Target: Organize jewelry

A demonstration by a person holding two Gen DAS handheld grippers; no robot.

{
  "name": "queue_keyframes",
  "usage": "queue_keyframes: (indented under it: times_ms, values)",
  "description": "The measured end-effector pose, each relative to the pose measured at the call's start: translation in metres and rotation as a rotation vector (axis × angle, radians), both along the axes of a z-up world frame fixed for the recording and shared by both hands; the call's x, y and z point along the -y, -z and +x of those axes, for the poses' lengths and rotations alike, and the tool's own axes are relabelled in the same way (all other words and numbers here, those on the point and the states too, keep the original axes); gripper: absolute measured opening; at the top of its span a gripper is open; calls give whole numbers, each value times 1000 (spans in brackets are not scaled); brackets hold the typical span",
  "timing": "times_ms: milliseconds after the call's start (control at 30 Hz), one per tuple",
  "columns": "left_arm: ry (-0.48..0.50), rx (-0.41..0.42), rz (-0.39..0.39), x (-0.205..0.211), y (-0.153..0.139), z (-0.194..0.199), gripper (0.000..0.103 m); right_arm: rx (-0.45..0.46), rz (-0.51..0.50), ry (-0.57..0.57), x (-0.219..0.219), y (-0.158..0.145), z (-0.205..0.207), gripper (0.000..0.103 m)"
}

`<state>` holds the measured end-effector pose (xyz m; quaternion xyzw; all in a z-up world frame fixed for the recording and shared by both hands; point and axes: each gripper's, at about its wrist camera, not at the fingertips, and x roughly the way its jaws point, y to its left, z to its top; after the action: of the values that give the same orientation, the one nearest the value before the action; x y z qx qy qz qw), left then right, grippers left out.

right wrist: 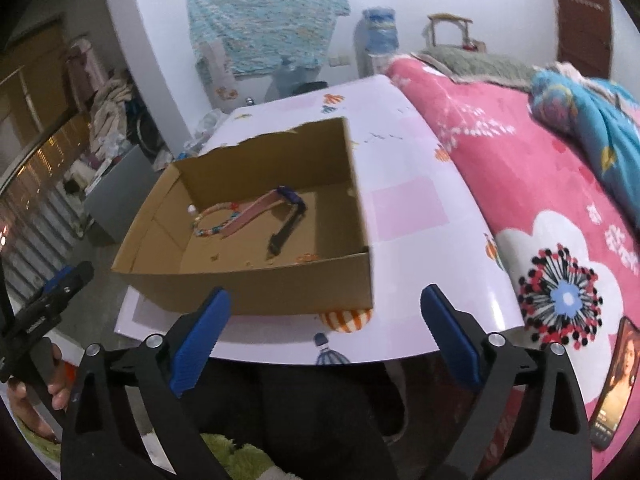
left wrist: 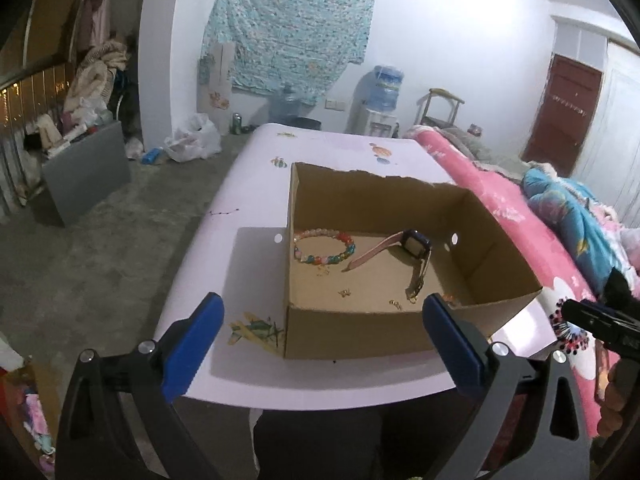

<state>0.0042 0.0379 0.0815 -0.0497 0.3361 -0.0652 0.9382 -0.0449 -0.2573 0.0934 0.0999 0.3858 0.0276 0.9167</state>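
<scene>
Both grippers — left (left wrist: pixel 322 312), right (right wrist: pixel 325 306) — are held with jaws wide apart, nothing between. Bracelet (left wrist: pixel 324 247) and watch (left wrist: pixel 416 246) are seen inside the box (left wrist: pixel 352 330). A phone (right wrist: pixel 614 384) on the bedspread (right wrist: pixel 500 160) is shown only by the right view — small gold pieces (left wrist: pixel 345 292) more clearly by the left.

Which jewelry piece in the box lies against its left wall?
The beaded bracelet; the pink-strapped watch sits mid-box, the small gold pieces nearer the front wall.
</scene>
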Motion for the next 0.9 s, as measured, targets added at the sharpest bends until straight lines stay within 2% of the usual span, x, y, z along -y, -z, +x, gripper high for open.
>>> queue_keyframes:
  times_ms: [233,300,467,667,900]
  values:
    - [20,-17,79,20,1,-10,98,17,-58,-16,-24,-1,-6,95]
    - [24,-19,96,25,3,-9,98,10,-54,-19,-28,-1,-5,95]
    - [9,-100,98,32,12,3,98,-13,-57,1,-32,-1,-1,95]
    - [3,-102,160,43,12,7,98,-54,-53,10,-37,4,8,95]
    - [10,-138,155,52,13,12,98,-82,-47,13,-39,7,14,95]
